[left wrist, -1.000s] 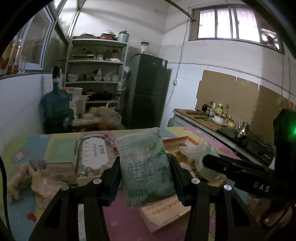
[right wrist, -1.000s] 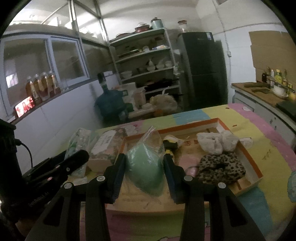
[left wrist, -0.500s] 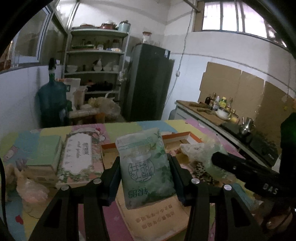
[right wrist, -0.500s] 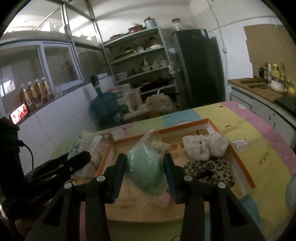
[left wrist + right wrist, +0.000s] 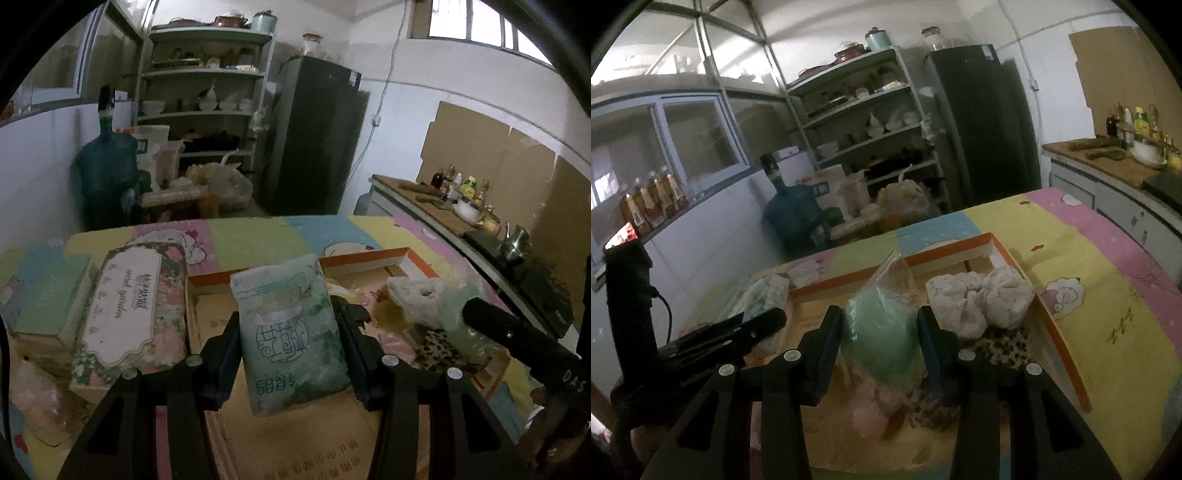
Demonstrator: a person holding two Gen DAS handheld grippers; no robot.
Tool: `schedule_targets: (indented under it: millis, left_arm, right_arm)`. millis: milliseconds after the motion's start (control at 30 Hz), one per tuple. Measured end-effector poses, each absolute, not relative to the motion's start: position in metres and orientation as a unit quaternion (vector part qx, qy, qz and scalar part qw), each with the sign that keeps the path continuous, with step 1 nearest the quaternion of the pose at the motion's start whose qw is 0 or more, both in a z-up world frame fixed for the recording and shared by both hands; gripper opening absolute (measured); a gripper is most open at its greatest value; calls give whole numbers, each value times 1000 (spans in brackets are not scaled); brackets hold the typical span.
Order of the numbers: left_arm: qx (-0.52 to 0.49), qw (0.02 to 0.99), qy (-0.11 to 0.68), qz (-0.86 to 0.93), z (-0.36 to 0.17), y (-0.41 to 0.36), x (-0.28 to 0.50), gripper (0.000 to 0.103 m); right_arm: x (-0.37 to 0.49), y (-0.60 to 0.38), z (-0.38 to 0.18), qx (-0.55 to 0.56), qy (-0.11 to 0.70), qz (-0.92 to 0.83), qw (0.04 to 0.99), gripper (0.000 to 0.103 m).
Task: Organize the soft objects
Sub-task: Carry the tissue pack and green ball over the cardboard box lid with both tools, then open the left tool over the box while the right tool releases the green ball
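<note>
My left gripper (image 5: pixel 290 325) is shut on a pale green tissue pack (image 5: pixel 290 332) and holds it upright above the cardboard tray (image 5: pixel 365 256), near its left part. My right gripper (image 5: pixel 881 326) is shut on a clear plastic bag with something green inside (image 5: pixel 882 328), held over the same orange-edged tray (image 5: pixel 990 238). In the tray lie a white crumpled cloth (image 5: pixel 979 299) and a leopard-print soft piece (image 5: pixel 1004 341). The right gripper's finger shows at the right of the left wrist view (image 5: pixel 517 338). The left gripper shows at the left of the right wrist view (image 5: pixel 738 332).
A floral tissue box (image 5: pixel 129 310) and a pale green box (image 5: pixel 48 299) stand left of the tray on the patchwork table cover (image 5: pixel 1089 266). A crumpled plastic bag (image 5: pixel 33 391) lies at the near left. A counter with bottles (image 5: pixel 458 188) runs along the right.
Both grippers have moved forward and lower over the tray with their loads still held. The tray and the white cloth look closer now.
</note>
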State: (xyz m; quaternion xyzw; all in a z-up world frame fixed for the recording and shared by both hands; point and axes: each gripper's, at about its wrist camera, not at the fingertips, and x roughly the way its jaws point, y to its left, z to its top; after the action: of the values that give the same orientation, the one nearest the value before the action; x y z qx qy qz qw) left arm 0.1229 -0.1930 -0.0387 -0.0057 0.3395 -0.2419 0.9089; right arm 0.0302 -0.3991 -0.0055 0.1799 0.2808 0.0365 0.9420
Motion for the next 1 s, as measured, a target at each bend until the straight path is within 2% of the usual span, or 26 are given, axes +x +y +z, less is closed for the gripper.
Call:
schedule_targets:
  millis: [633, 1000]
  left_arm:
    - [5, 869, 428, -250, -60, -210, 161, 51]
    - [8, 857, 446, -259, -67, -215, 165, 52]
  right_arm:
    - [78, -406, -27, 181, 324, 72, 926, 43]
    - [92, -407, -41, 187, 354, 75, 913, 44]
